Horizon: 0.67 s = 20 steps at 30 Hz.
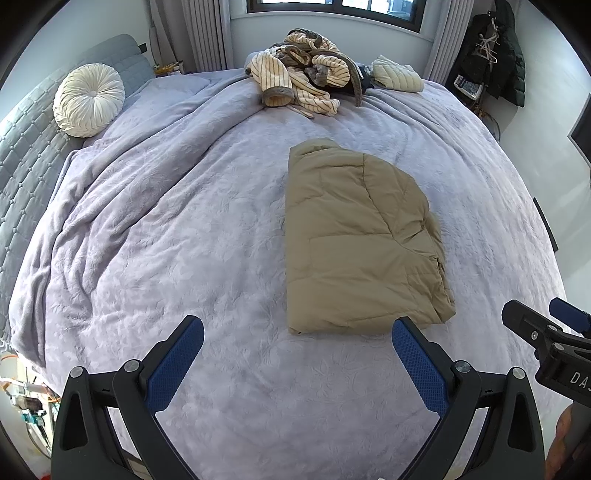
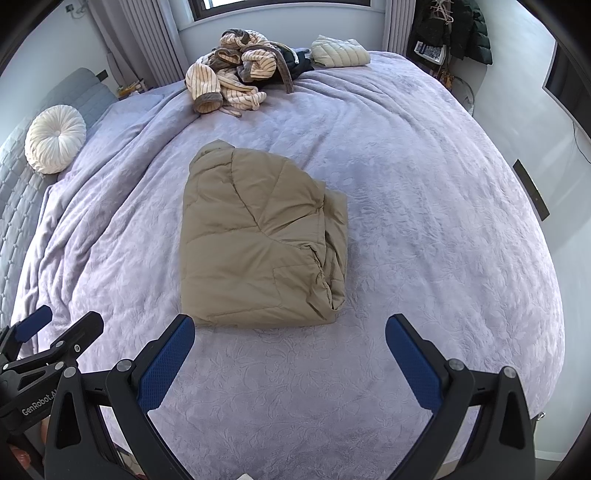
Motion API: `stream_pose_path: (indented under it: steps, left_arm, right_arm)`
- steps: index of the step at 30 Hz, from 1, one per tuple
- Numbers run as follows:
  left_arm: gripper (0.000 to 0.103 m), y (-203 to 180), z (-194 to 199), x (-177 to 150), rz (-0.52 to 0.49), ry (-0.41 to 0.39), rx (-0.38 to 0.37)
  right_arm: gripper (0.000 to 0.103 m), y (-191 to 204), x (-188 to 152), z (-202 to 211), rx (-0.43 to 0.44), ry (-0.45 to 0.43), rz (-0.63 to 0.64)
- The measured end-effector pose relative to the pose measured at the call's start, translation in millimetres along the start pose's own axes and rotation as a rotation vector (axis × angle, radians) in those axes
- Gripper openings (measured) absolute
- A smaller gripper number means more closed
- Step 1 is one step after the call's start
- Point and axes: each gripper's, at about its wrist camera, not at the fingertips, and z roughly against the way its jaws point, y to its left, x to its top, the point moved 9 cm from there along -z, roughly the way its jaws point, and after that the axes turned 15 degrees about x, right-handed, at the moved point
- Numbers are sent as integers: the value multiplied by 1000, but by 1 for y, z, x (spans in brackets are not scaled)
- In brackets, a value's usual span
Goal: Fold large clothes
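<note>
Your left claw is wide open and holds nothing, and it hangs over the near part of the bed. Your right claw is wide open too, with nothing between its blue pads. The two claws sit side by side, apart from each other. The tan puffy jacket lies folded into a neat block in the middle of the bed, on the soft purple blanket. Its near edge is just past the tips of both claws, and neither claw touches it. On its right side you can see the folded layers stacked up. At the far end of the bed, a striped cream and grey robe lies in a messy heap. Just beside it on the right sits a small folded cream quilted jacket, with something dark tucked between them. A round white pillow leans on the grey headboard on the left. A dark coat hangs in the far right corner.
</note>
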Motion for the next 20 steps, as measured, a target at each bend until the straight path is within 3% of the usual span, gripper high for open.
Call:
stream_pose_path:
  steps: [20]
  left_arm:
    - [102, -5, -3, 6, -7, -6, -8]
  right_arm:
    - [103, 5, -7, 0, -4, 3, 0]
